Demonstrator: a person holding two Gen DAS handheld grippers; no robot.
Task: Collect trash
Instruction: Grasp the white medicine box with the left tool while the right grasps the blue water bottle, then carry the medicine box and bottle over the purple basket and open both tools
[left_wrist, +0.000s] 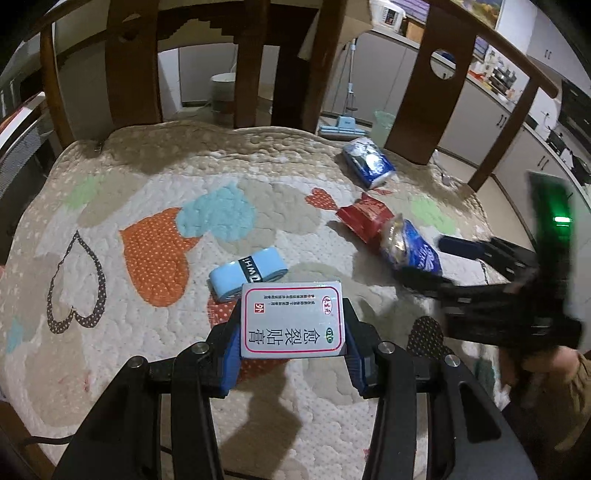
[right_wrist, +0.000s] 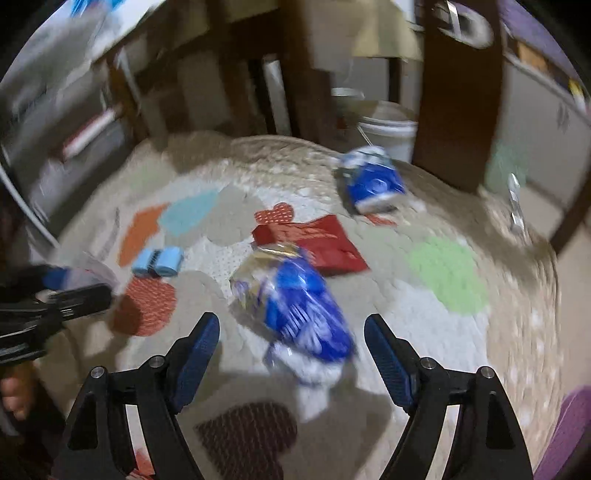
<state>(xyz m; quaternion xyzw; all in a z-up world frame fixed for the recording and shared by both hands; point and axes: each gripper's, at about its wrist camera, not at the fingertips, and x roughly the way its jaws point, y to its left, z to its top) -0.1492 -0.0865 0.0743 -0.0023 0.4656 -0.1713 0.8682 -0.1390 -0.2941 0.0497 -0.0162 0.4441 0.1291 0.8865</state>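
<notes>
Left gripper: I am clamping my blue pads on a flat white box with red-bordered print, holding it above the near edge of the quilted cushion.
Right gripper: my jaws are standing wide apart with nothing gripped, hanging over a blue-and-clear wrapper; the view is blurred, so I cannot say whether they are touching it.
Red packet: lying just beyond that wrapper, toward the cushion's right edge.
Blue packet: lying near the far right corner.
Light blue roll: resting mid-cushion, beyond my held box.
White bucket: sitting beyond the far edge; contents hidden.
</notes>
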